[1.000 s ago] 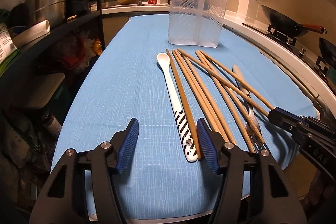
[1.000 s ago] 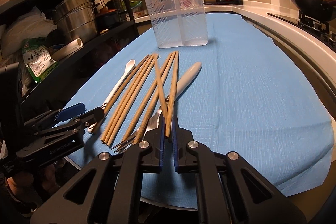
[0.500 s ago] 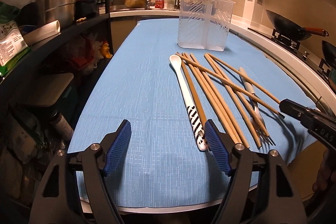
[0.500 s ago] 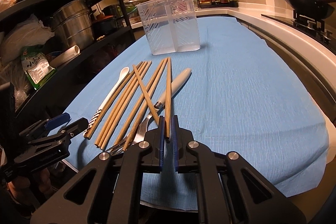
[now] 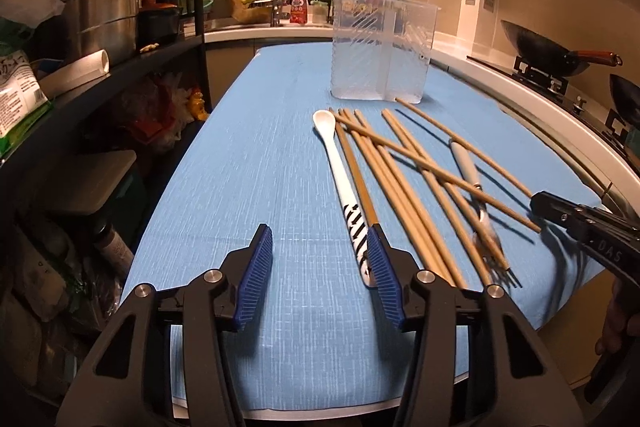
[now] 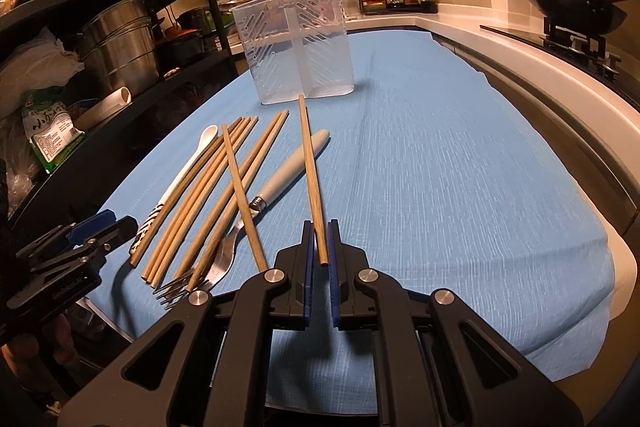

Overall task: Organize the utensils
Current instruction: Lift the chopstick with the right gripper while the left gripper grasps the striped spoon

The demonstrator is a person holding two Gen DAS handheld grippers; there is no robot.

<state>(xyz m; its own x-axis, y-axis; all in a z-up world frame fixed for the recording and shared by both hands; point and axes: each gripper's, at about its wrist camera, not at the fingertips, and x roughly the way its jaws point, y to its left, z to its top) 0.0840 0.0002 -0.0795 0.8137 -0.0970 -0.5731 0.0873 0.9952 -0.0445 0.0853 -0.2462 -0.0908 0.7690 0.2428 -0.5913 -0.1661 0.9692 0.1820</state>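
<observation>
Risk: the chopstick [image 6: 310, 167] is pinched only at its near end by the right gripper [image 6: 320, 259], jaws narrow on it, its long shaft free ahead. It could pivot or slip, and its tip could knock the clear holder [image 6: 294, 43] standing toward the far edge of the table [image 6: 460, 167]. Left gripper [image 5: 320, 267]: jaws wide, holding nothing, over the table's near edge. Utensils: plain wooden chopsticks [image 5: 396, 183], one crossed over the others; white spoon [image 5: 340, 179] with black-striped handle; grey-handled fork [image 6: 256, 203]. All loose near the table's near edge.
</observation>
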